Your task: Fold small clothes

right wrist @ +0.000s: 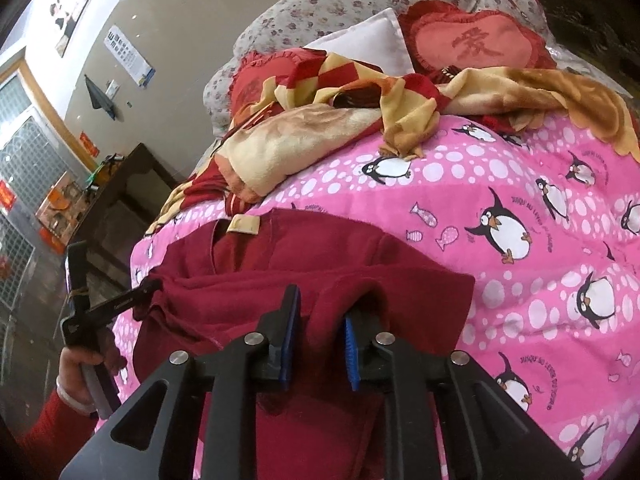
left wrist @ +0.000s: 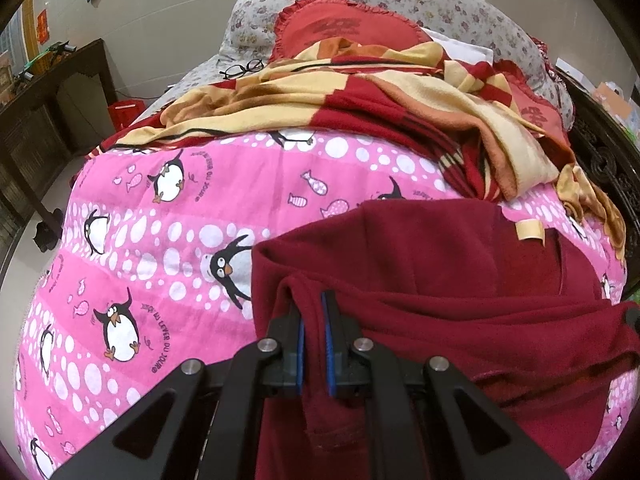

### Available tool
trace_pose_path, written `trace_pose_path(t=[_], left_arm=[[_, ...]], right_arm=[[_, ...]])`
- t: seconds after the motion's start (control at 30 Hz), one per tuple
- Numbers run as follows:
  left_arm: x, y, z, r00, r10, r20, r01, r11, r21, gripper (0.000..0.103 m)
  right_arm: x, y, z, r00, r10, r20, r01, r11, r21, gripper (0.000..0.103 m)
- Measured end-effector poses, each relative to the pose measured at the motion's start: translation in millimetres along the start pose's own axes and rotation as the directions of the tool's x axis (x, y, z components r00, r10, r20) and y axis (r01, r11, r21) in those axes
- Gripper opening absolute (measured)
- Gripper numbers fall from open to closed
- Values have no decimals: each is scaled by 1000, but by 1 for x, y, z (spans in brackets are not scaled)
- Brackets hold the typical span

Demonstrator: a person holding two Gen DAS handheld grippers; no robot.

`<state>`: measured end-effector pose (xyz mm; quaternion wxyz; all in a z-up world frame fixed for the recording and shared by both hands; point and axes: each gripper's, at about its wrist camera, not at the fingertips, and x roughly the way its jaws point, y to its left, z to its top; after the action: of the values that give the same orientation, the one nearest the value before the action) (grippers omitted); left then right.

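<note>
Pink penguin bedsheet [left wrist: 160, 208] is your work surface, checked blanket [left wrist: 360, 92] bunched behind it. Dark red garment [left wrist: 460, 280] lies on the sheet near you, tan label [left wrist: 530, 230] at its far edge. Your left gripper [left wrist: 313, 304] has jaws narrow, pinching a raised ridge of the garment's hem. Your right gripper [right wrist: 320, 312] has cloth between its jaws too, gap wider, looks gripped. You're holding both near corners up, likely so the near edge carries over toward the label side evenly. Watch for slip on the right
</note>
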<state>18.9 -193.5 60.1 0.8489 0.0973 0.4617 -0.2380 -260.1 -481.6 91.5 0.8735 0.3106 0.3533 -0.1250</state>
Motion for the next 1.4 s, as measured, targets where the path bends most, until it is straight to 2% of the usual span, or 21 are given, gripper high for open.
trace_pose_path(t=[0.07, 0.13, 0.17, 0.23, 0.37, 0.5, 0.57, 0.77, 0.83, 0.9, 0.97, 1.07, 1.13, 1.27, 1.4], left_arm=[[-1, 2, 2, 1000, -15, -5, 15, 1000, -13, 8], [-1, 6, 5, 999, -40, -9, 40, 999, -35, 10], [-1, 9, 6, 998, -61, -8, 60, 997, -48, 11], [-2, 14, 9, 995, -96, -16, 94, 994, -60, 11], [-9, 19, 11, 990, -139, -15, 138, 989, -59, 13], [-26, 18, 11, 987, -162, 16, 162, 986, -25, 13], [-33, 17, 12, 985, -173, 24, 174, 985, -9, 15], [-52, 22, 8, 977, -210, 43, 210, 978, 18, 23], [-55, 24, 7, 972, -230, 46, 229, 973, 22, 32], [-59, 28, 8, 976, -204, 80, 203, 979, 14, 74], [-70, 40, 10, 970, -178, 164, 186, 982, -33, 82], [-79, 55, 16, 964, -209, 166, 224, 971, -80, 82], [-88, 60, 11, 961, -216, 171, 231, 971, -69, 82], [-100, 52, -14, 967, -209, 145, 203, 978, 53, 82], [-86, 30, -50, 977, -206, 47, 197, 969, 147, 81]], right_arm=[[2, -11, 7, 999, 38, 21, -40, 996, 78, 31], [10, -32, 11, 994, 101, 29, -105, 968, 226, 31], [15, -36, 12, 994, 110, 19, -111, 960, 257, 31], [28, -43, 12, 995, 99, -10, -93, 959, 267, 31], [23, -47, 9, 989, 148, 2, -144, 957, 254, 32], [11, -45, 8, 990, 143, -12, -137, 968, 211, 38], [2, -45, 9, 994, 114, 0, -112, 975, 190, 47], [-25, -45, 5, 994, 105, 33, -109, 982, 157, 47], [-33, -38, -3, 994, 102, 34, -105, 988, 114, 47], [-40, -29, -12, 995, 94, 29, -96, 993, 65, 47], [-42, -22, -20, 995, 102, 16, -102, 994, 38, 47], [-38, -10, -30, 993, 113, -20, -113, 994, -6, 47], [-37, -4, -35, 994, 101, -30, -102, 994, -31, 47], [-35, 7, -39, 993, 114, -34, -117, 990, -75, 47], [-17, 24, -47, 996, 31, -83, -46, 982, -182, 47]])
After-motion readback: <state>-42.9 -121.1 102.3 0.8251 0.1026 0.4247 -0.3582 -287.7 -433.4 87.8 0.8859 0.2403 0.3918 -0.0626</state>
